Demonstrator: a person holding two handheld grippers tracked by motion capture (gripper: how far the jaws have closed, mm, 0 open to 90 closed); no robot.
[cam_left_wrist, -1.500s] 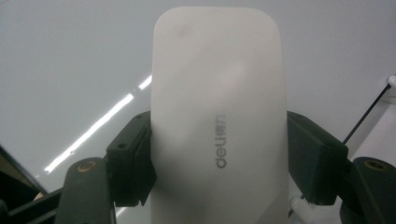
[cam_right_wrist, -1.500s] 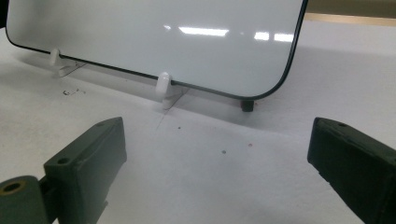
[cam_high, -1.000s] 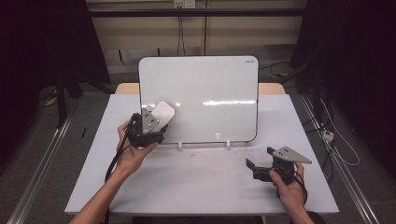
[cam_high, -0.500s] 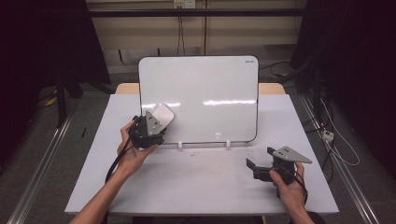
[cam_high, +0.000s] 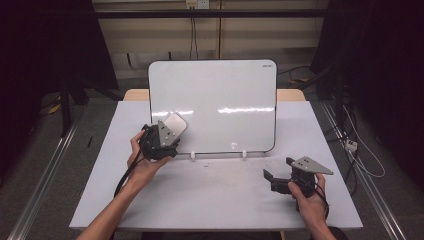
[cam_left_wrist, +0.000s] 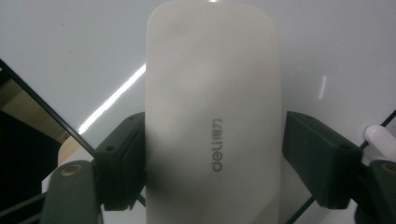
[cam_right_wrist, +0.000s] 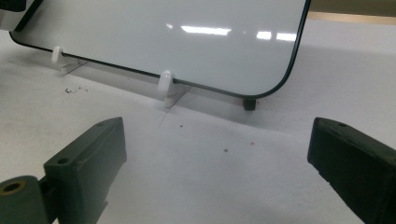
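A whiteboard (cam_high: 215, 102) stands upright on white clips at the back of the table. My left gripper (cam_high: 167, 132) is shut on a white eraser (cam_high: 175, 123), held against the board's lower left corner. In the left gripper view the eraser (cam_left_wrist: 212, 116) is clamped between both jaws, and the whiteboard (cam_left_wrist: 70, 51) lies right behind it. My right gripper (cam_high: 272, 180) rests near the table's front right, open and with nothing between its jaws. The right gripper view looks at the whiteboard's (cam_right_wrist: 187, 37) lower edge and a white clip (cam_right_wrist: 166, 81).
The table (cam_high: 210, 200) has a white cover with small dark specks near the board's foot. Two white clips (cam_high: 243, 154) hold the board's lower edge. A wooden strip (cam_high: 290, 94) shows behind the board. Cables hang at the far wall and right side.
My left gripper has moved down and slightly left along the board with the eraser in it. The right gripper has stayed put.
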